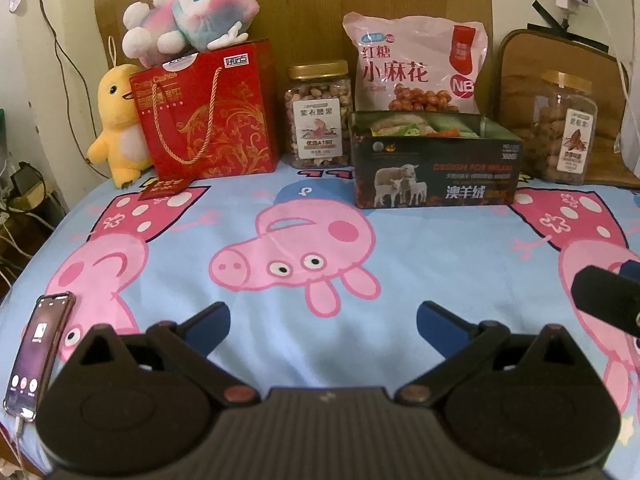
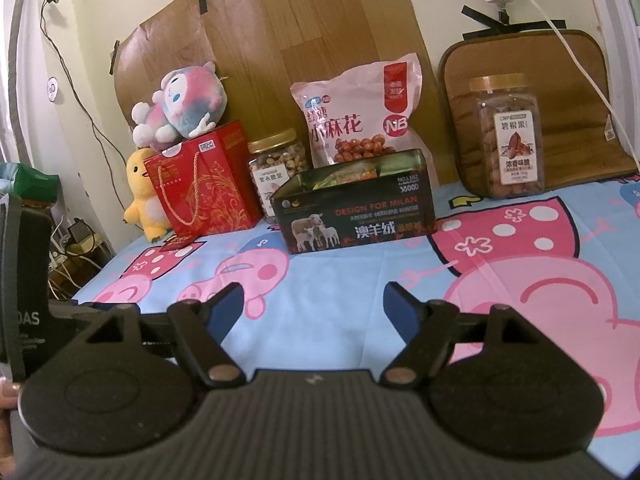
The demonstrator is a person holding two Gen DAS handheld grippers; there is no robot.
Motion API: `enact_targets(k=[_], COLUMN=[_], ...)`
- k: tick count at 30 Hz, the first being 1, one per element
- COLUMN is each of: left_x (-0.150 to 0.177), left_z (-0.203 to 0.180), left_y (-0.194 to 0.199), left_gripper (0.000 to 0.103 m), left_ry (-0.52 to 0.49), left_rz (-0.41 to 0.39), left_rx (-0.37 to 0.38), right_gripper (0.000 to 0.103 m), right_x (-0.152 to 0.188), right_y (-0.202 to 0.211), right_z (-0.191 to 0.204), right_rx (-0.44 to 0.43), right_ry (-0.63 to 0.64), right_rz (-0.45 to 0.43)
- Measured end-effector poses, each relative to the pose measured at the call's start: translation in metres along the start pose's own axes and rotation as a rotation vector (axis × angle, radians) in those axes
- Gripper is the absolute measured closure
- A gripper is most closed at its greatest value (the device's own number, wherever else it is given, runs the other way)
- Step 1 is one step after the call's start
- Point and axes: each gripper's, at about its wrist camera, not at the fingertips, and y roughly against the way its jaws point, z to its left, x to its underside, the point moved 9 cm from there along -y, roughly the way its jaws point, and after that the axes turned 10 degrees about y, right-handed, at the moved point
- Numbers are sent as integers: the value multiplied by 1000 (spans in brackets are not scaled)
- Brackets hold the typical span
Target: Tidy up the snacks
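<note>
A dark open box (image 1: 436, 176) (image 2: 356, 220) printed with sheep stands on the cartoon bedsheet, with small snack packets inside. Behind it leans a pink snack bag (image 1: 416, 68) (image 2: 360, 116). A cashew jar (image 1: 318, 116) (image 2: 276, 172) with a gold lid stands to its left and a pecan jar (image 1: 564, 128) (image 2: 508, 140) to its right. My left gripper (image 1: 323, 322) hovers open over the sheet, well short of the box. My right gripper (image 2: 313, 306) is open too, with nothing between its fingers.
A red gift bag (image 1: 208, 116) (image 2: 208, 184) carries a pink plush (image 1: 188, 12) (image 2: 180, 104), with a yellow duck plush (image 1: 116, 120) (image 2: 142, 196) beside it. A phone (image 1: 38, 356) lies at the sheet's left edge. A brown cushion (image 2: 560, 112) leans on the wall.
</note>
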Motion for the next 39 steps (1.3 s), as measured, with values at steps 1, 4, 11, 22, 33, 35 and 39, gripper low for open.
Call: enact_targets(k=[1, 4, 11, 22, 33, 35, 39], left_x=[0, -1, 1, 4, 7, 7, 7], left_z=[0, -2, -7, -5, -5, -5, -4], left_y=[1, 2, 2, -1, -5, -5, -7], left_gripper=[0, 0, 0, 0, 0, 0, 0], left_ry=[2, -6, -22, -13, 2, 2, 4], left_rz=[-1, -3, 24, 51, 83, 86, 91], left_rx=[2, 3, 7, 9, 16, 16, 15], right_gripper=[24, 24, 24, 24, 24, 24, 24], right_x=[0, 0, -1, -3, -1, -1, -1], right_y=[0, 0, 1, 2, 1, 1, 1], right_z=[0, 0, 0, 0, -1, -1, -1], right_rx=[0, 0, 1, 2, 7, 6, 7], right_ry=[0, 0, 1, -2, -14, -15, -15], right_rz=[0, -1, -1, -2, 2, 3, 2])
